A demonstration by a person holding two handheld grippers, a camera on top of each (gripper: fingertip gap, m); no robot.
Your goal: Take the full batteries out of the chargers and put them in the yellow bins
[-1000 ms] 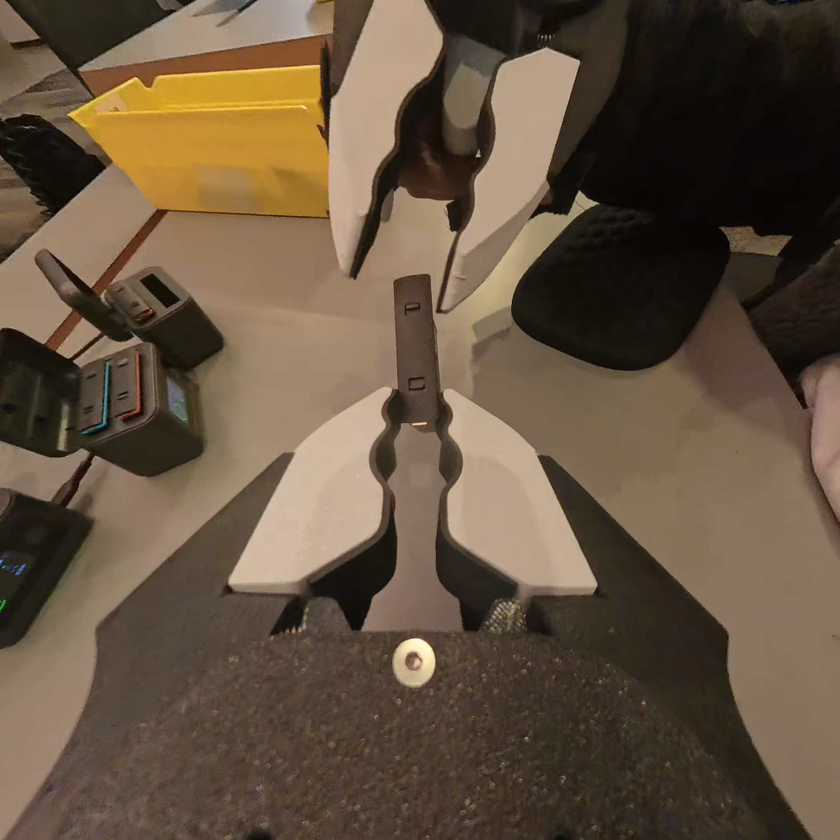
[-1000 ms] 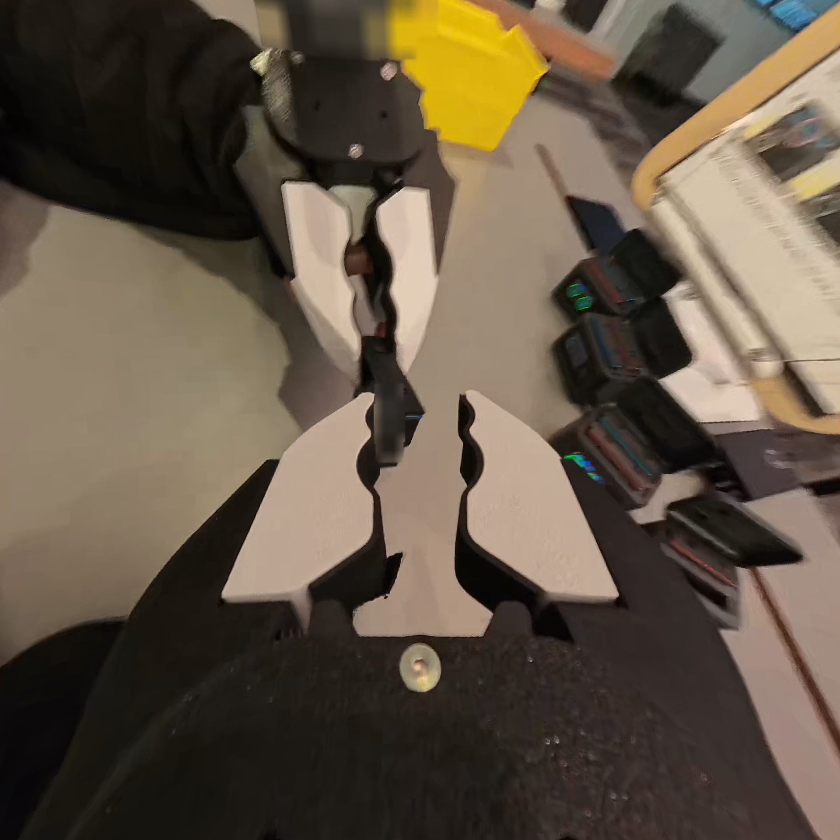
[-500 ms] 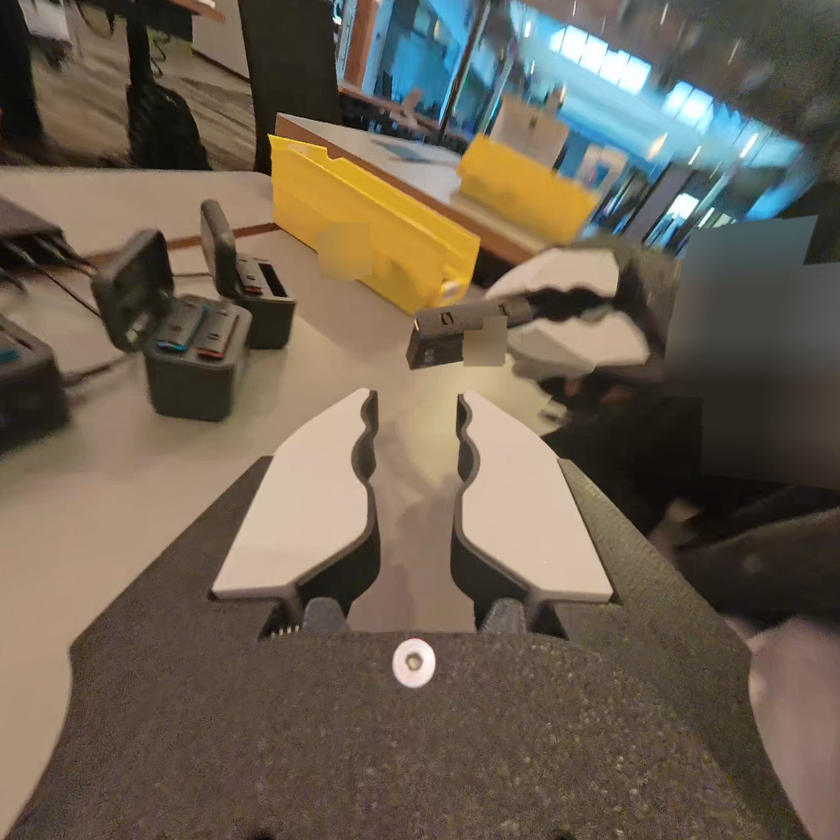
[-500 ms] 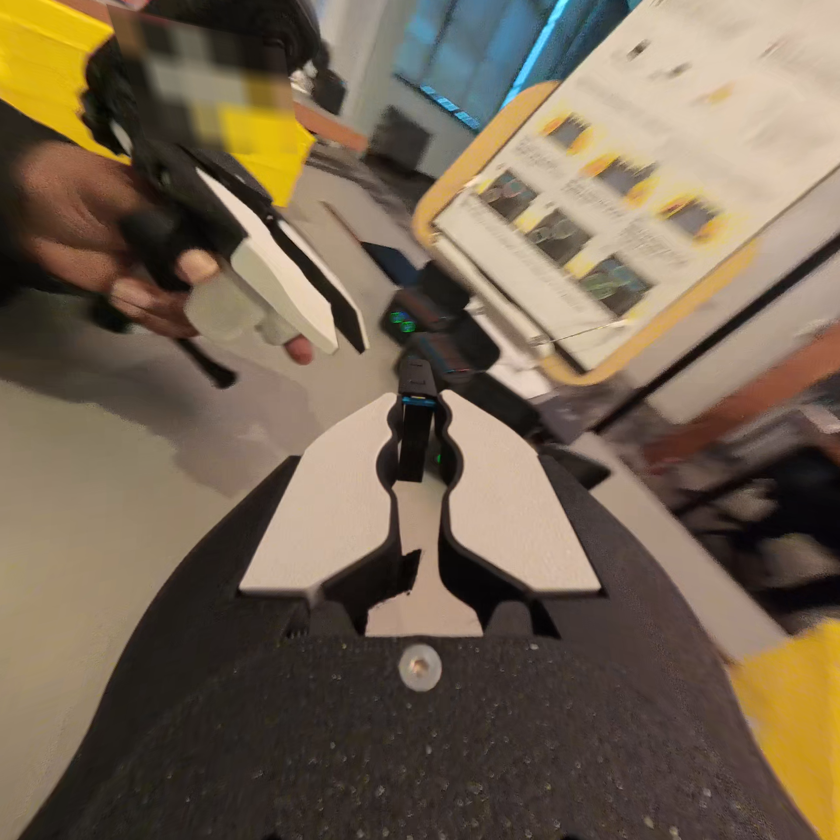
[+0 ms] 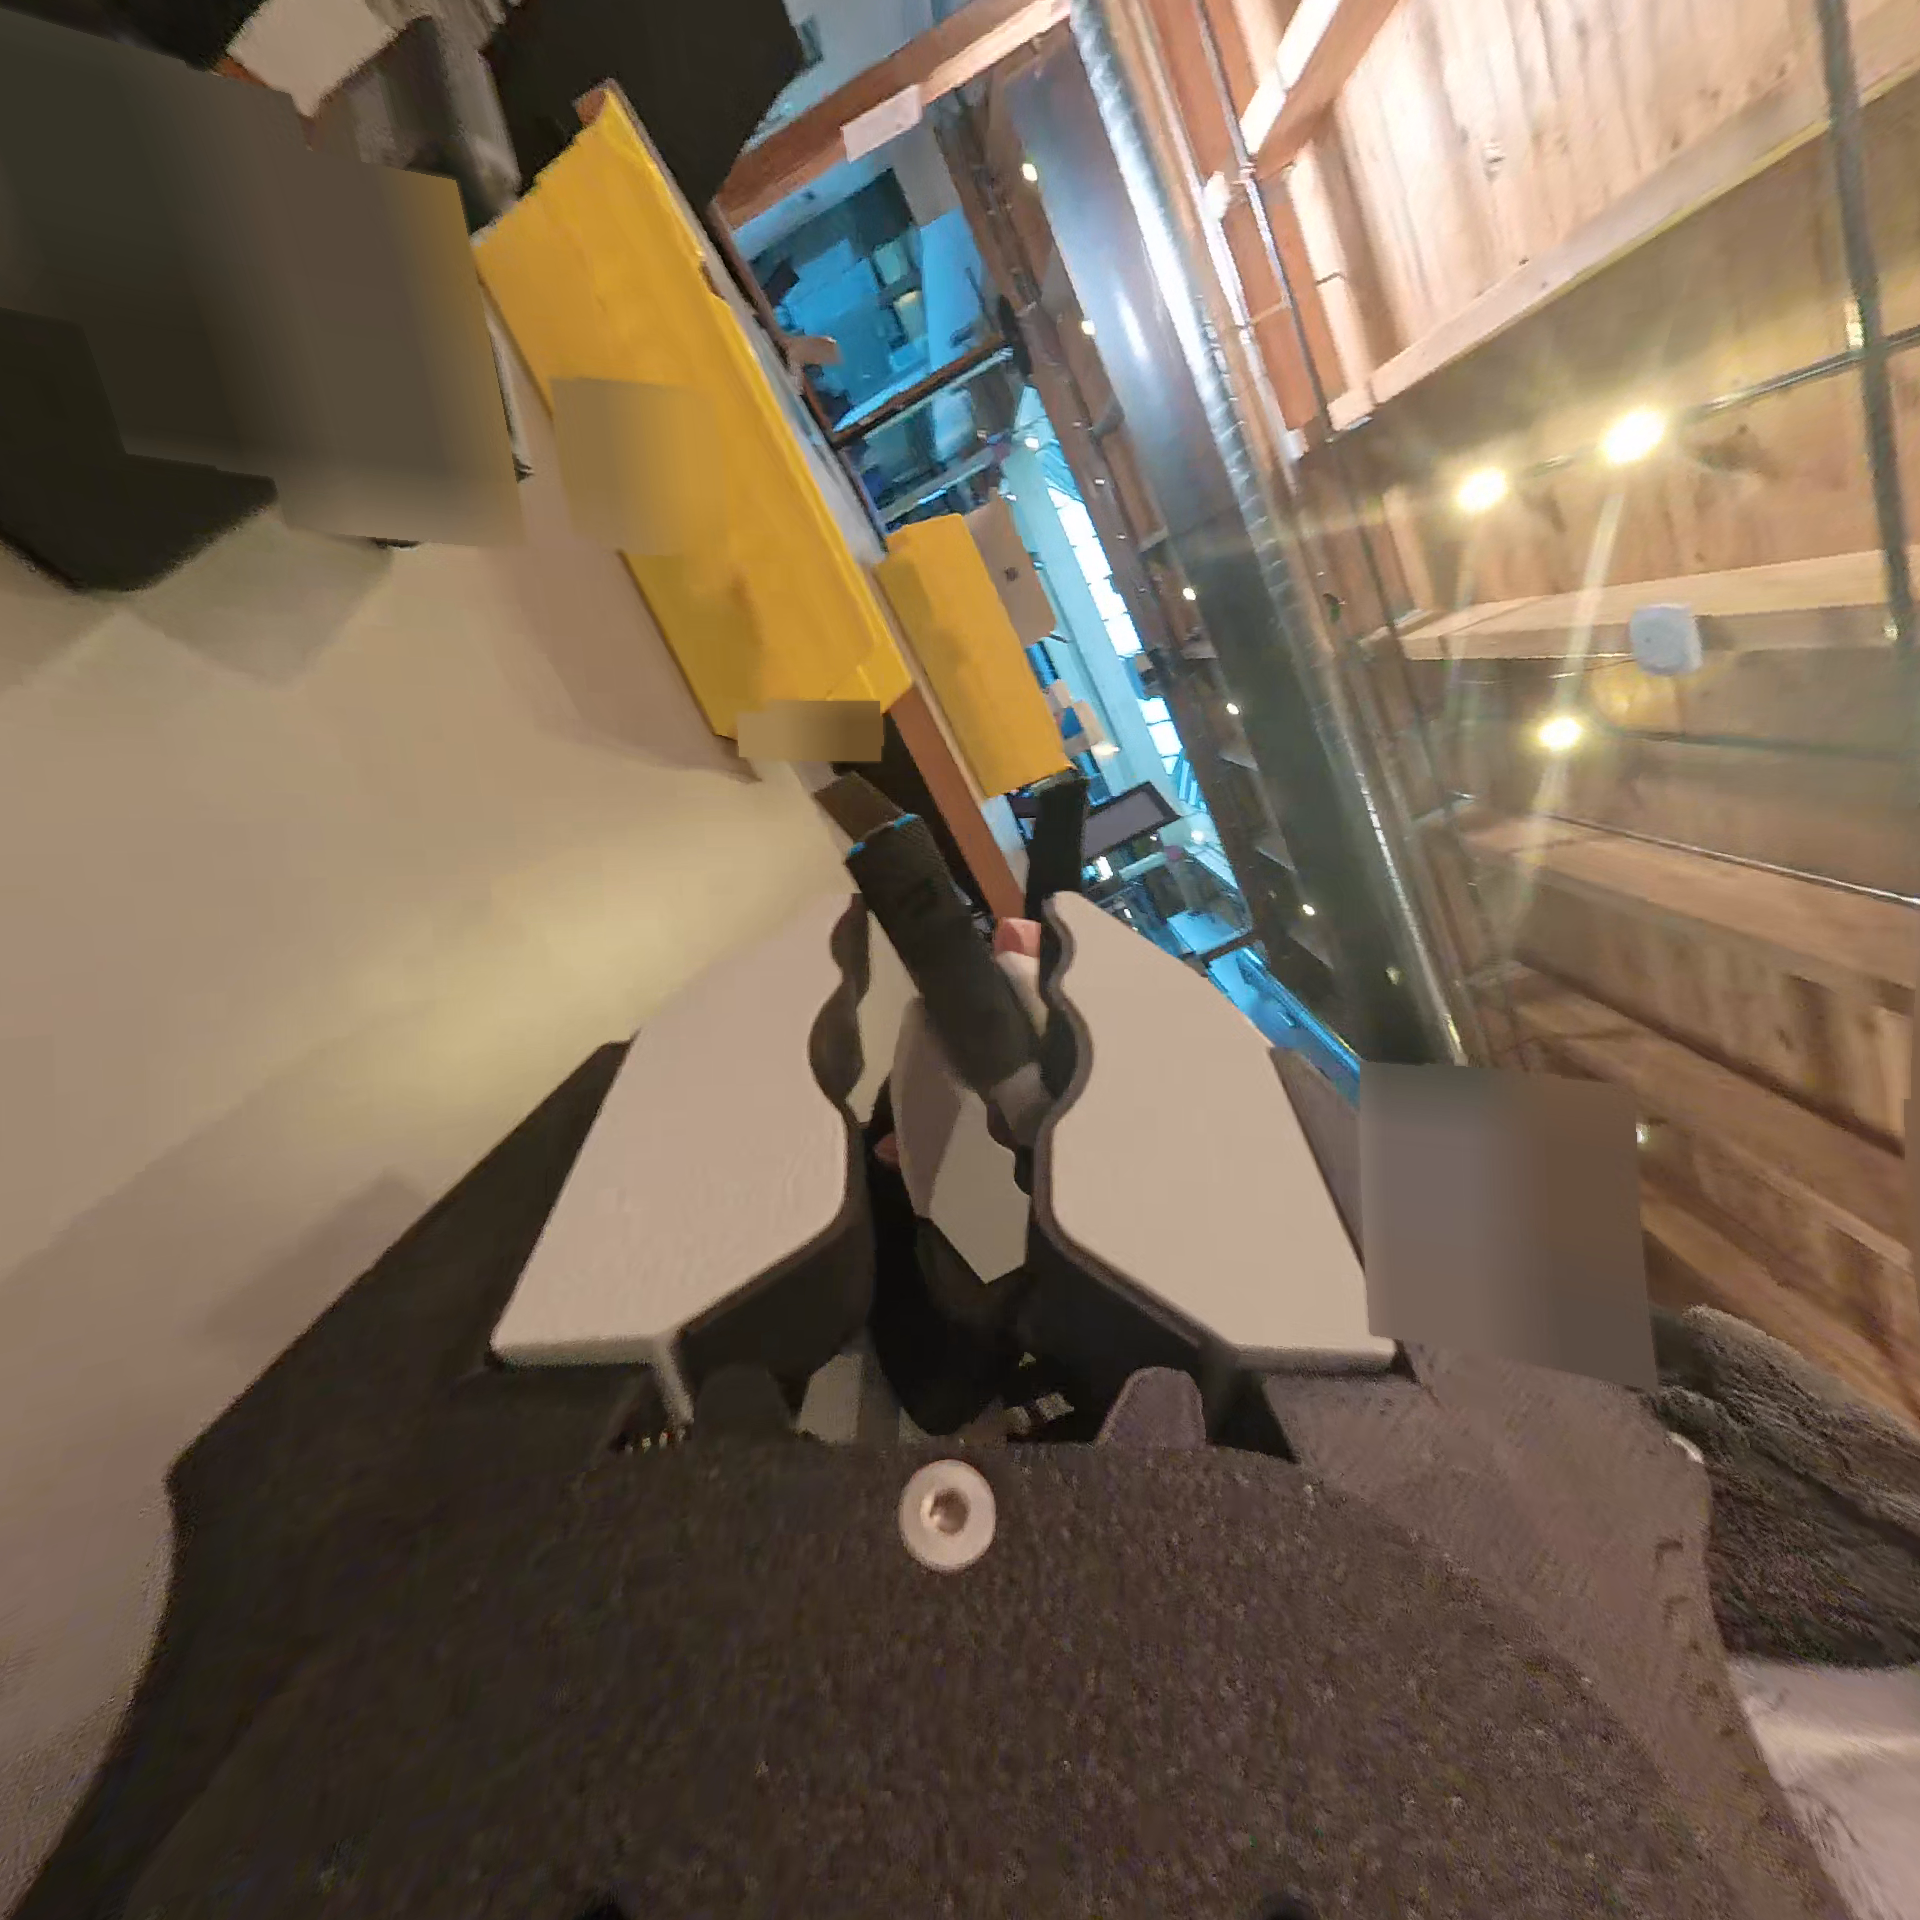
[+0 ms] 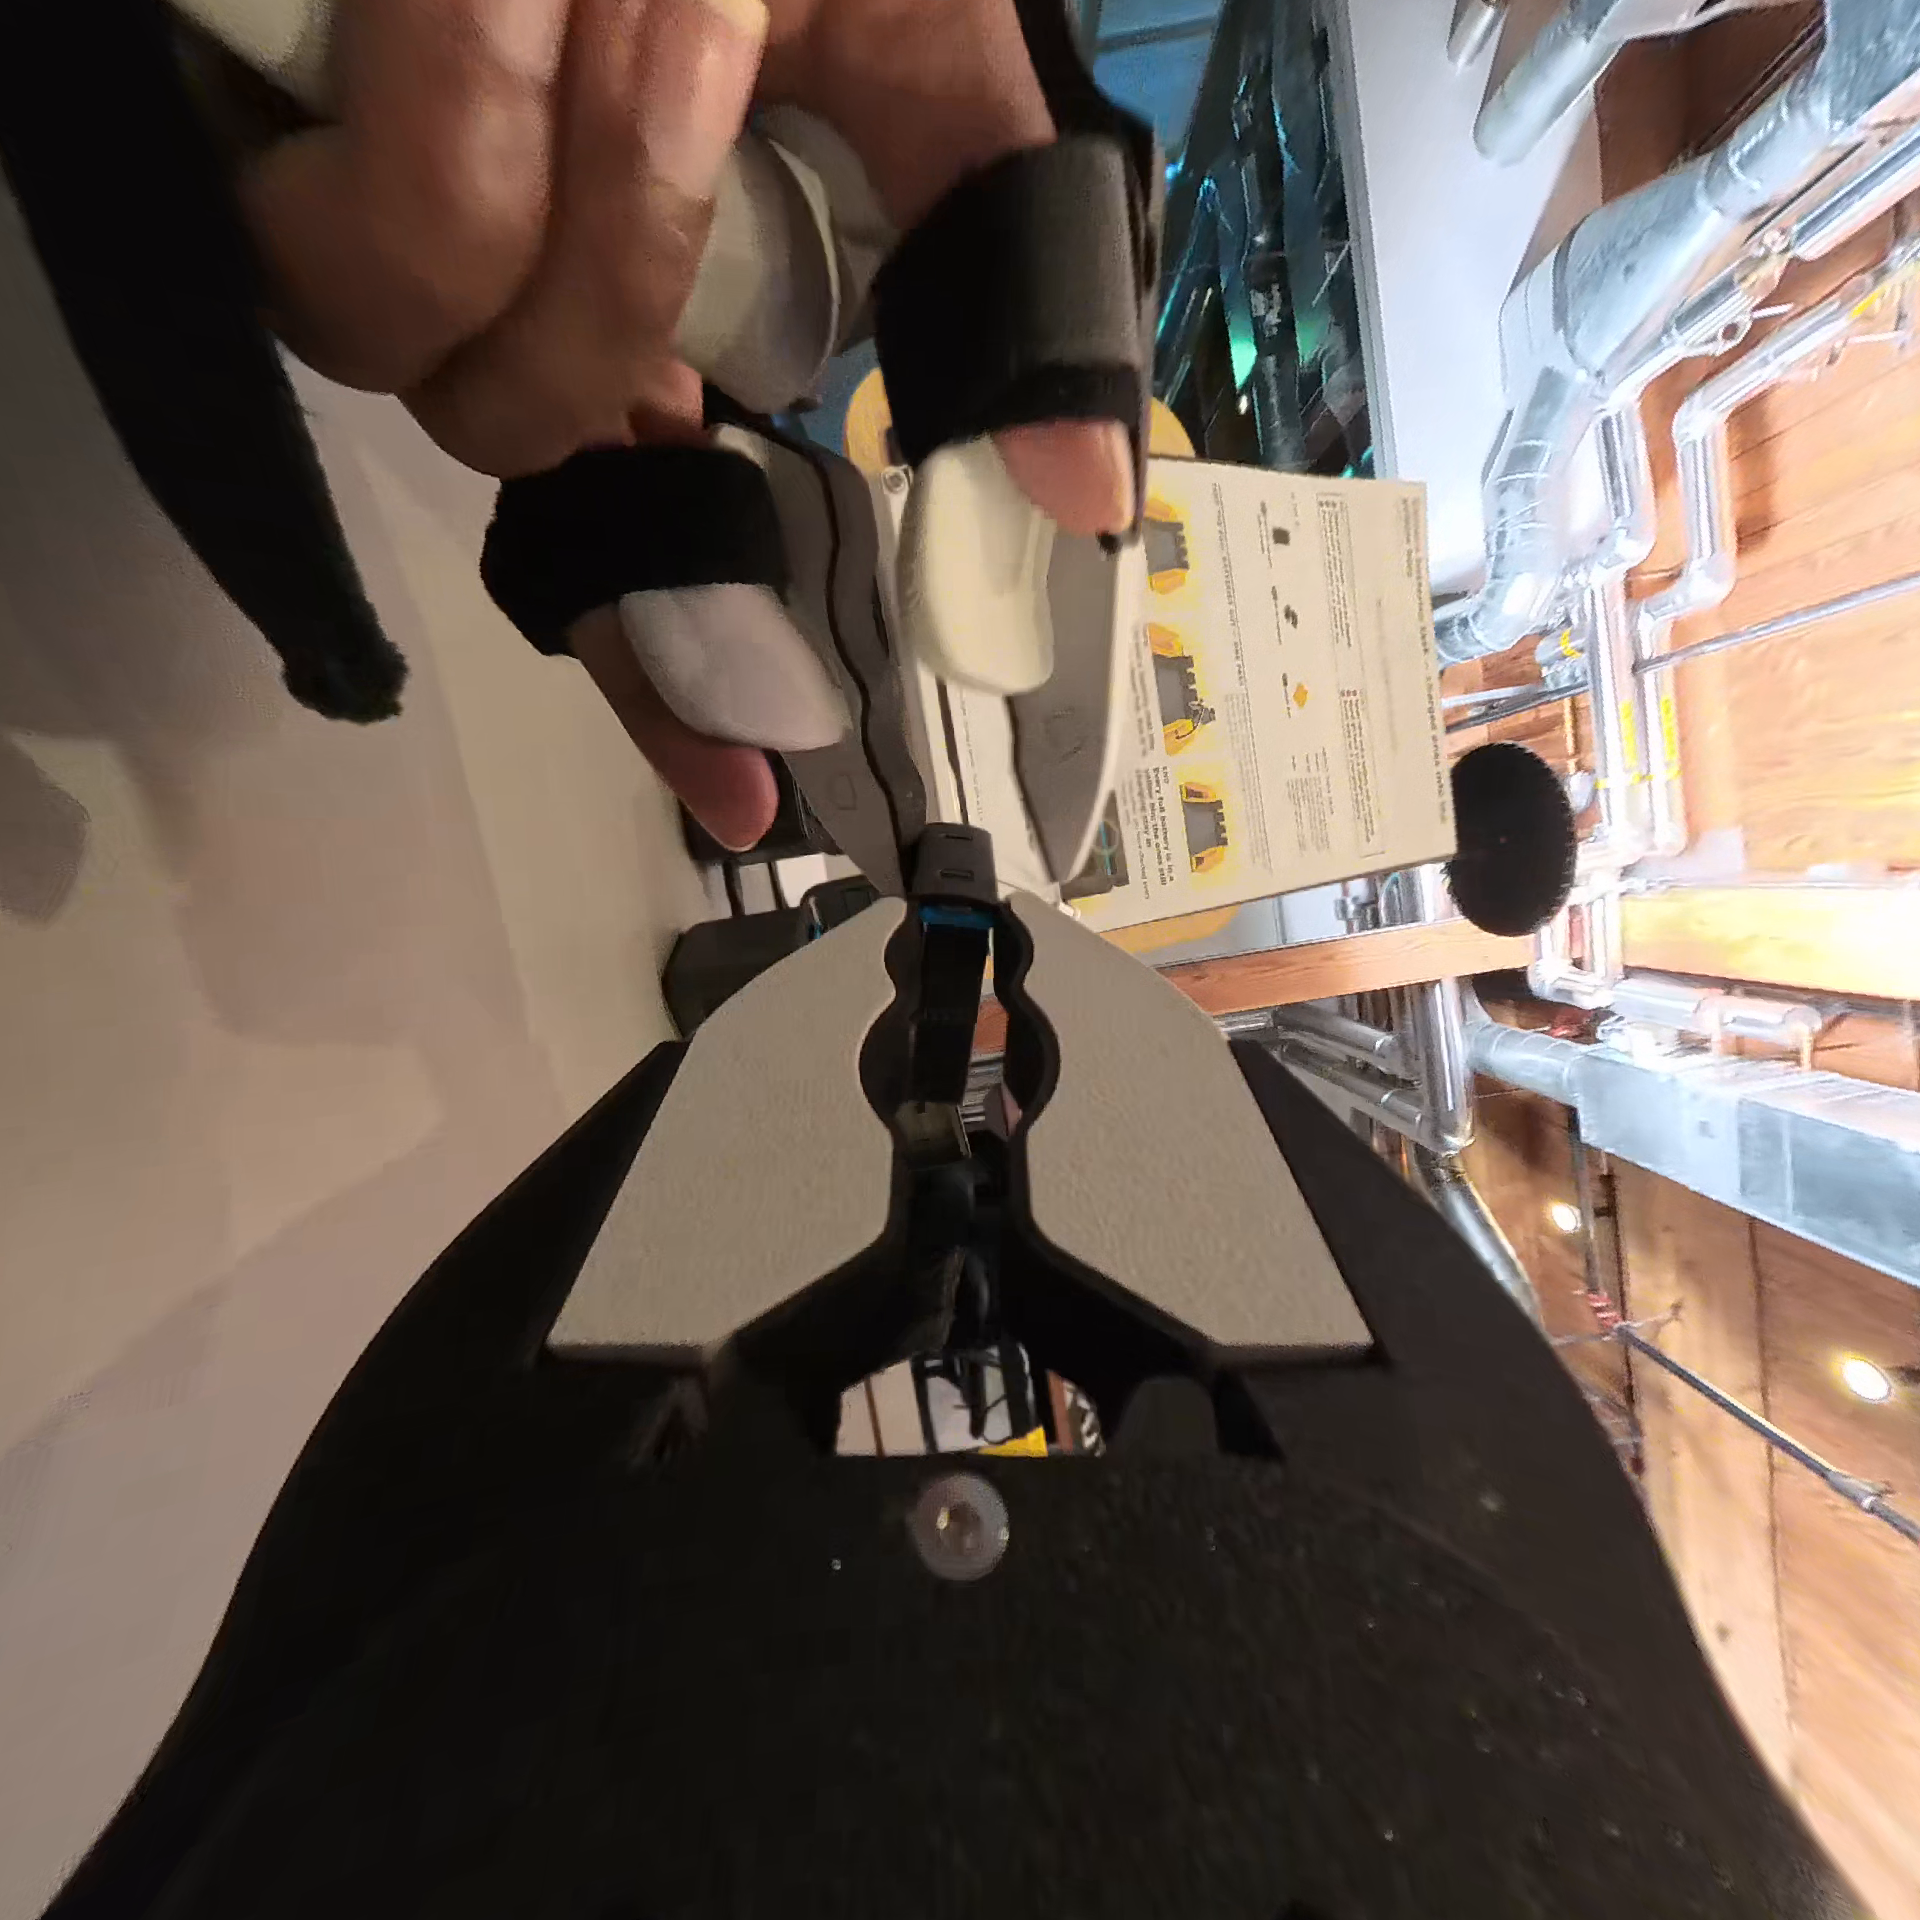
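Observation:
A black battery with a blue end (image 6: 940, 997) is clamped between the fingers of my right gripper (image 6: 951, 909), held in the air above the table. My left gripper (image 5: 951, 909) is open, and its fingers stand on either side of the same battery (image 5: 925, 935). In the right wrist view the left gripper (image 6: 971, 873) comes in from above, held by a hand, with its tips beside the battery's far end. A white finger (image 5: 951, 1164) of the right gripper shows between the left fingers. Two yellow bins (image 5: 707, 468) (image 5: 966, 644) stand on the table farther off.
Both views are rolled on their side. The white table (image 5: 312, 831) lies to the left. Dark chargers (image 6: 727, 956) sit behind the right gripper. An instruction board with a yellow edge (image 6: 1299, 675) stands beyond them. A wooden ceiling with lamps and pipes fills the right side.
A second ago my left gripper held the battery; it let go and my right gripper took it. Both grippers have since rolled and tilted up, and the open left fingers now straddle the battery.

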